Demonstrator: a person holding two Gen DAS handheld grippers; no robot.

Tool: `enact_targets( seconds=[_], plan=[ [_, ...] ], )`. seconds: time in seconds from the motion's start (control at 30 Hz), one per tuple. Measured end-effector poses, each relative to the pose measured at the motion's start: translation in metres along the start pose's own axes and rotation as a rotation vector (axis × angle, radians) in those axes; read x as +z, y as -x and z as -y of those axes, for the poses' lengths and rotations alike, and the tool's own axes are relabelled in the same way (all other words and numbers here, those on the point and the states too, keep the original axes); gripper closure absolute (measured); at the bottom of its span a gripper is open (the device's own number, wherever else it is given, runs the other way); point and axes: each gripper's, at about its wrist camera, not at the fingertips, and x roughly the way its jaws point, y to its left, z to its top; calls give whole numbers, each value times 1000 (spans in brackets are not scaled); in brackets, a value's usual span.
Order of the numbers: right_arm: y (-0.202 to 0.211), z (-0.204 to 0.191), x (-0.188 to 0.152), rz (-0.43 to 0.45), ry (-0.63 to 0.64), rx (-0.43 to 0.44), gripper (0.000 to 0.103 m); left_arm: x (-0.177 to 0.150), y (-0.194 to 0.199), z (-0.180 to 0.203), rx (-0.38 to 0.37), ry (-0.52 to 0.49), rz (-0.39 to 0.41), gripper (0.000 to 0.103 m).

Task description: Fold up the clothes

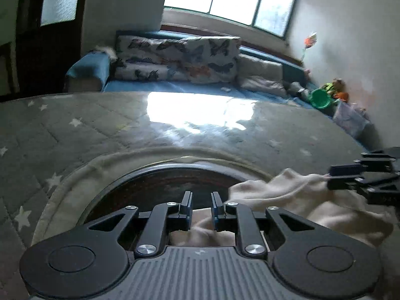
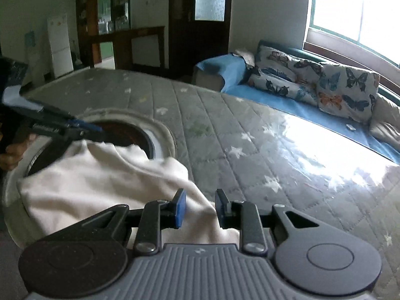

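right wrist view: right gripper (image 2: 200,208) fingers spread over cream garment (image 2: 100,180); left gripper (image 1: 202,206) fingers apart, perhaps empty

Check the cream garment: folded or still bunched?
Bunched, not folded: the cream garment lies in rumpled heaps with no neat edges, partly over the round dark opening.

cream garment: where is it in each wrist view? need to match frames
Left wrist: cream garment sits lower right, running under the left hand-held gripper.
Right wrist: cream garment fills lower left, beneath the right hand-held gripper.
Shared landmark: butterfly-print cushions on the blue sofa.
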Motion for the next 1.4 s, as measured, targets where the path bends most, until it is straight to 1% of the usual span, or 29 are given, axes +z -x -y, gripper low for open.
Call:
enact_targets(
  seconds=[0.13,0.2,0.23,0.3,0.37,0.47,0.57,0.6,0.73,0.83,0.9,0.97,1.07,1.1,1.13,1.17,1.2,1.27,1.4],
  plan=[
    [-18,-8,2,-47,45,-10,78,0,9,9,-1,-27,13,85],
    [-19,-5,2,-45,36,-26,74,-4,12,22,-20,-62,7,85],
    [-19,-3,2,-42,32,-35,74,-6,15,29,-34,-77,5,84],
    [-6,-1,2,-19,29,-52,74,-11,19,40,-60,-107,0,84],
    [9,-3,1,-1,33,-32,74,-16,25,49,-76,-135,-7,84],
    [30,-16,-6,18,59,14,74,-25,27,59,-96,-152,-17,84],
    [44,-32,-19,19,79,52,75,-34,26,59,-82,-165,-36,84],
    [45,-34,-25,14,82,51,75,-37,26,59,-77,-170,-42,84],
    [48,-38,-47,-11,89,40,82,-50,24,60,-58,-188,-68,84],
    [53,-33,-54,-5,62,38,83,-53,26,56,-49,-182,-72,82],
    [59,-31,-52,0,48,41,82,-51,31,54,-46,-169,-67,82],
    [64,-27,-50,15,20,35,80,-49,36,52,-43,-154,-59,77],
    [69,-19,-48,34,-23,10,67,-45,43,47,-19,-121,-36,69],
    [69,-15,-48,37,-47,6,61,-44,45,44,-7,-105,-28,66],
    [69,-10,-49,43,-77,2,61,-43,46,41,11,-83,-25,57],
    [71,-7,-49,56,-102,-7,61,-42,46,38,31,-62,-26,56],
    [74,-7,-50,71,-110,-14,61,-41,46,35,43,-46,-28,56],
    [79,-11,-50,95,-100,-14,61,-43,48,34,35,-35,-30,56],
    [85,-37,-51,106,2,37,64,-47,55,50,-7,-88,-9,59]
  ],
)
